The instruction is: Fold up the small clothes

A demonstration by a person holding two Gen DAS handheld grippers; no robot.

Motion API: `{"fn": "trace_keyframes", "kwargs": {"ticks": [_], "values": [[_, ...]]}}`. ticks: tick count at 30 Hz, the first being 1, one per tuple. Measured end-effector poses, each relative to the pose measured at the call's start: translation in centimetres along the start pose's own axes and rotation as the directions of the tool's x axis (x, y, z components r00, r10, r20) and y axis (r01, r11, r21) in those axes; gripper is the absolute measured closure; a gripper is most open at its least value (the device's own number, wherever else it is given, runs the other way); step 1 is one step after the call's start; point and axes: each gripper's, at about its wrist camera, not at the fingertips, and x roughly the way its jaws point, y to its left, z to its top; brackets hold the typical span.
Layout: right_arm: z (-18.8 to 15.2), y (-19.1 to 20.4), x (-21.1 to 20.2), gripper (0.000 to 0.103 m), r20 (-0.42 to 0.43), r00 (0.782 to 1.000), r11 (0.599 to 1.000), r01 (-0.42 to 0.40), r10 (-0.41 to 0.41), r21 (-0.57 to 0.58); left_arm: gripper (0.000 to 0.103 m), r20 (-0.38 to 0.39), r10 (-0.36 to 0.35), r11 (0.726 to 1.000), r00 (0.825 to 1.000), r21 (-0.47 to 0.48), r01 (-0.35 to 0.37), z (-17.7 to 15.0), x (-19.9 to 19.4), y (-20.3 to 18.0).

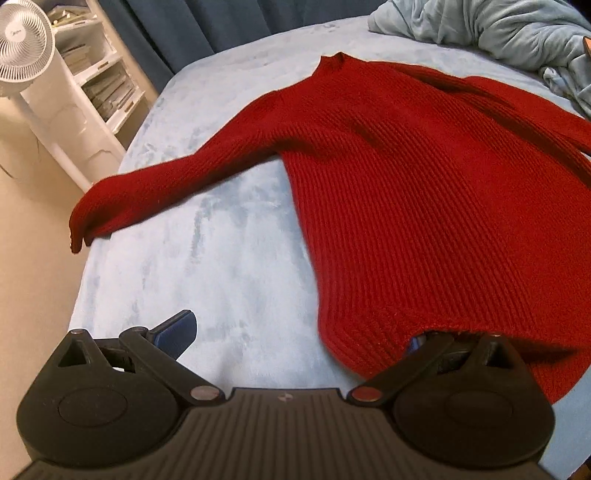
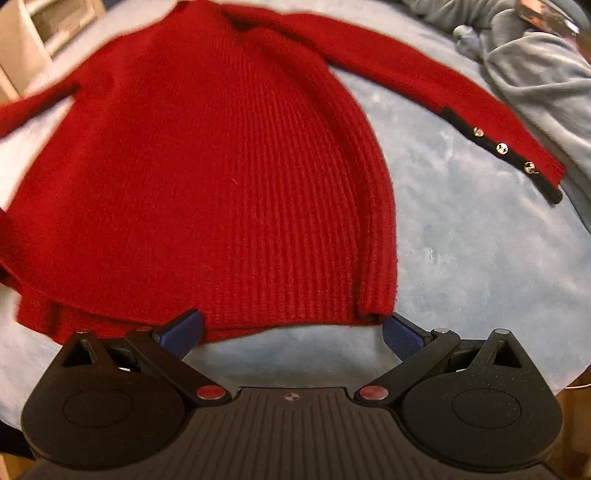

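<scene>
A red ribbed sweater (image 1: 406, 177) lies flat on a light blue bed cover (image 1: 207, 258), neck away from me. One sleeve (image 1: 147, 188) reaches to the bed's left edge, its cuff hanging over. The other sleeve (image 2: 424, 77) stretches right and ends in a black cuff strip with three gold buttons (image 2: 502, 148). My left gripper (image 1: 299, 332) is open at the hem's left corner; its left pad (image 1: 177, 332) rests over the bare cover, and the right finger is hidden under the hem. My right gripper (image 2: 291, 328) is open at the hem's (image 2: 280, 317) right corner, with a pad on each side.
A crumpled pale blue duvet (image 1: 498, 29) is piled at the far right of the bed (image 2: 535, 74). Left of the bed stand a white fan (image 1: 22, 44) and white shelves (image 1: 99, 74) on a beige floor (image 1: 29, 258). Dark blue curtains (image 1: 203, 26) hang behind.
</scene>
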Motion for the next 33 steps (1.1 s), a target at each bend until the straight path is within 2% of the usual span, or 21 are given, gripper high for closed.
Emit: {"fn": "trace_keyframes", "kwargs": {"ticks": [2,5,7,9,11,14,17,19,20,22,23,24,25,27,29,31,33], "values": [[1.0,-1.7,0.7,0.001,0.001,0.999,0.995,0.042,-0.042,0.095,0.0,-0.005,0.002,1.0,1.0,0.011,-0.002,0.5,0.2,-0.1],[2.8,-4.7,0.0,0.002,0.075,0.995,0.97,0.041,-0.06,0.238,0.0,-0.01,0.01,1.0,1.0,0.023,-0.01,1.2,0.5,-0.3],[3.8,-5.8,-0.1,0.002,0.109,0.99,0.969,0.064,-0.092,0.239,0.0,-0.019,0.002,1.0,1.0,0.023,-0.002,1.4,1.0,-0.4],[4.3,-6.2,0.1,0.002,0.097,0.987,0.967,0.105,-0.131,0.234,0.0,-0.035,0.004,1.0,0.999,0.019,-0.003,1.7,1.6,-0.6],[4.2,-6.4,-0.3,0.002,0.106,0.986,0.964,0.1,-0.13,0.245,0.0,-0.05,-0.003,1.0,0.999,-0.008,0.003,2.0,2.1,-0.3],[3.2,-5.0,-1.9,0.002,0.151,0.988,0.98,-0.008,-0.022,0.199,0.0,-0.062,-0.02,0.998,0.998,-0.054,0.017,2.8,2.5,0.2],[1.8,-1.6,-3.2,0.001,0.17,0.978,0.99,-0.131,0.122,0.045,0.0,-0.063,-0.016,0.998,0.998,-0.064,0.012,3.5,2.8,0.5],[1.0,0.7,-3.2,0.001,0.155,0.973,0.985,-0.163,0.171,-0.062,0.0,-0.064,-0.018,0.998,0.998,-0.066,0.014,3.7,2.7,0.4],[0.7,1.8,-2.9,0.001,0.154,0.976,0.984,-0.137,0.154,-0.115,0.0,-0.064,-0.021,0.998,0.998,-0.065,0.017,3.7,2.7,0.3],[0.7,3.0,-1.7,0.001,0.164,0.986,0.986,-0.006,0.034,-0.166,0.0,-0.06,-0.015,0.998,0.998,-0.057,0.012,3.6,2.5,0.0],[1.1,2.7,-0.8,0.002,0.153,0.987,0.986,0.075,-0.052,-0.147,0.0,-0.058,-0.009,0.999,0.998,-0.052,0.006,3.4,2.4,-0.1],[1.6,2.0,-0.3,0.003,0.135,0.986,0.989,0.115,-0.102,-0.096,0.0,-0.059,-0.002,0.999,0.998,-0.046,-0.001,3.1,2.4,-0.2],[2.1,0.9,-0.2,0.003,0.121,0.986,0.992,0.119,-0.114,-0.032,0.0,-0.065,0.002,0.999,0.998,-0.043,-0.005,2.9,2.5,-0.2],[2.6,-1.7,-1.0,0.003,0.132,0.985,0.991,0.099,-0.11,0.087,0.0,-0.075,0.002,0.998,0.997,-0.059,-0.006,2.7,2.7,0.0],[2.6,-3.3,-2.7,0.003,0.177,0.98,0.99,0.071,-0.093,0.124,0.0,-0.09,-0.014,0.995,0.996,-0.099,0.005,2.8,3.2,0.6],[1.9,-3.7,-4.5,0.003,0.233,0.972,0.995,-0.009,-0.016,0.104,0.0,-0.11,-0.032,0.99,0.993,-0.143,0.016,3.2,3.8,0.9],[1.1,-3.0,-5.9,0.002,0.262,0.959,0.992,-0.118,0.106,0.031,0.0,-0.123,-0.037,0.986,0.992,-0.167,0.016,3.5,4.2,0.8]]}}
